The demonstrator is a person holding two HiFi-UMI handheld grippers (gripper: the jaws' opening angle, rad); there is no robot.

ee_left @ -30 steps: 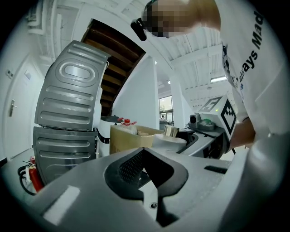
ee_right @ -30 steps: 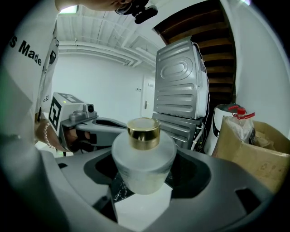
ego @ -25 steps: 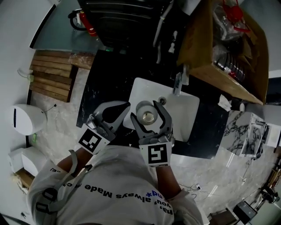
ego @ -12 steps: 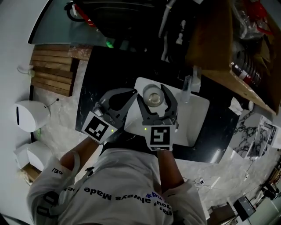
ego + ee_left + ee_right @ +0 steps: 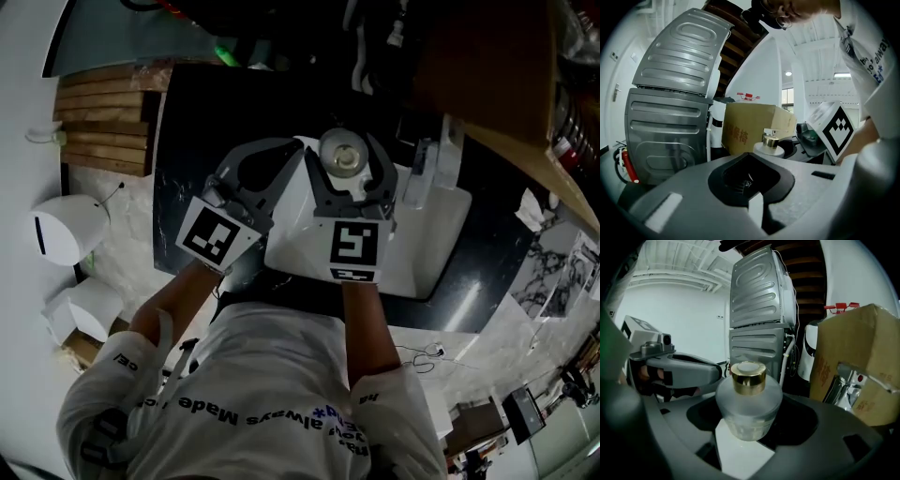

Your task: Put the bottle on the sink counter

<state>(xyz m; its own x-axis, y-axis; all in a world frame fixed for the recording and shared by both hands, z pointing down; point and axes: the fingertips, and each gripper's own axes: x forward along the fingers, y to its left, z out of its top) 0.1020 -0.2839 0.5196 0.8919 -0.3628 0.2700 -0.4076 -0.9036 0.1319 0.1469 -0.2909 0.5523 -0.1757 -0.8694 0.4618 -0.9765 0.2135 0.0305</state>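
Observation:
A round frosted-glass bottle [image 5: 343, 157] with a gold cap sits upright between the jaws of my right gripper [image 5: 344, 142], which is shut on it. In the right gripper view the bottle [image 5: 748, 401] fills the middle, gripped at its body by the right gripper [image 5: 749, 416]. It hangs over the back part of the white sink basin [image 5: 422, 253], which is set in a black counter [image 5: 187, 141]. My left gripper [image 5: 286, 150] stands just left of it, shut and holding nothing. From the left gripper [image 5: 753, 157], the bottle [image 5: 769, 143] shows just beyond the jaws.
A chrome faucet [image 5: 427, 173] rises at the right of the basin, close to the bottle. A cardboard box [image 5: 487, 75] stands behind it. A grey ribbed appliance [image 5: 759, 310] is beyond the counter. Wooden slats [image 5: 103, 122] and a white bin [image 5: 66, 230] lie to the left.
Both grippers have moved forward over the basin toward its back edge, the right one carrying the bottle. The faucet is now nearer to the bottle's right side.

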